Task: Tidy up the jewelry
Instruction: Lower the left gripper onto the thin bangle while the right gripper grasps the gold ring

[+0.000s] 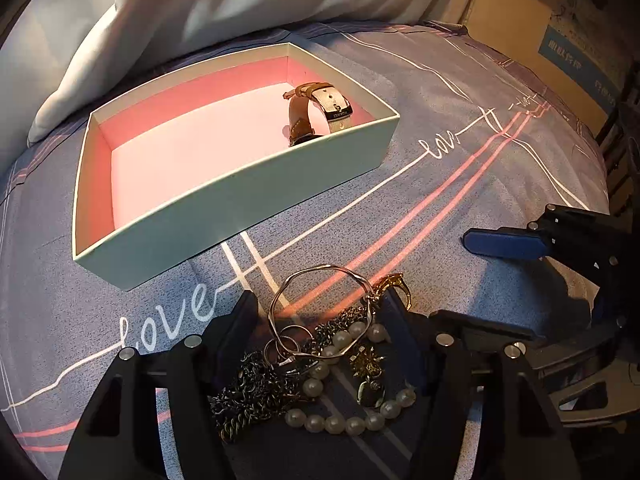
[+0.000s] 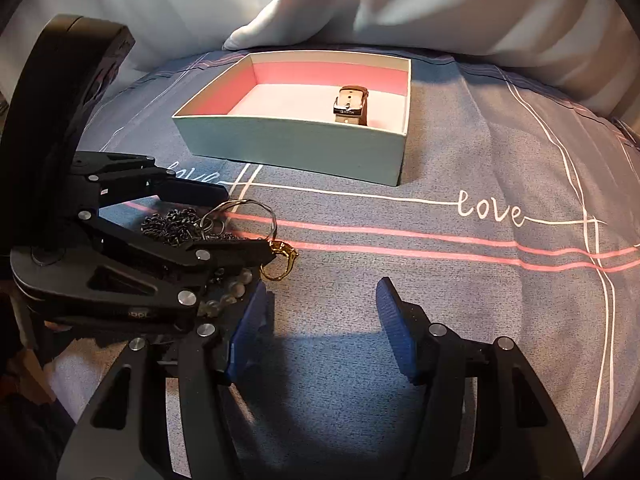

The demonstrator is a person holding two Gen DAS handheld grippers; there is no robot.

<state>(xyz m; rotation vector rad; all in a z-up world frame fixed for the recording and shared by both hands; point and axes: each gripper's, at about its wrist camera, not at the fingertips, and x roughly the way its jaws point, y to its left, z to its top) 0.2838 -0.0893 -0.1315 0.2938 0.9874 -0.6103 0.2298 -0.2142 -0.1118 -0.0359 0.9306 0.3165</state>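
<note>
A: On the bedspread (image 1: 460,128), near its front edge, lies the jewelry pile (image 1: 320,364); confirm the left gripper (image 1: 320,320).

B: Fingers spread apart, one on each side of the pile; nothing clamped. The silver bangle (image 1: 320,312), pearl bracelet (image 1: 344,420), dark chain (image 1: 252,392) and gold ring (image 2: 282,262) lie between or just beside them.

A: Right gripper (image 2: 324,320)?

B: Fingers likewise apart, over bare fabric, just to the right of the pile; holding nothing.

A: Box (image 2: 300,152)?

B: Open, pink inside; further back on the bedspread, near the white pillow (image 2: 280,20); well apart from the pile. A brown-strapped watch (image 1: 316,112) stands in its right end, close to the wall.
</note>
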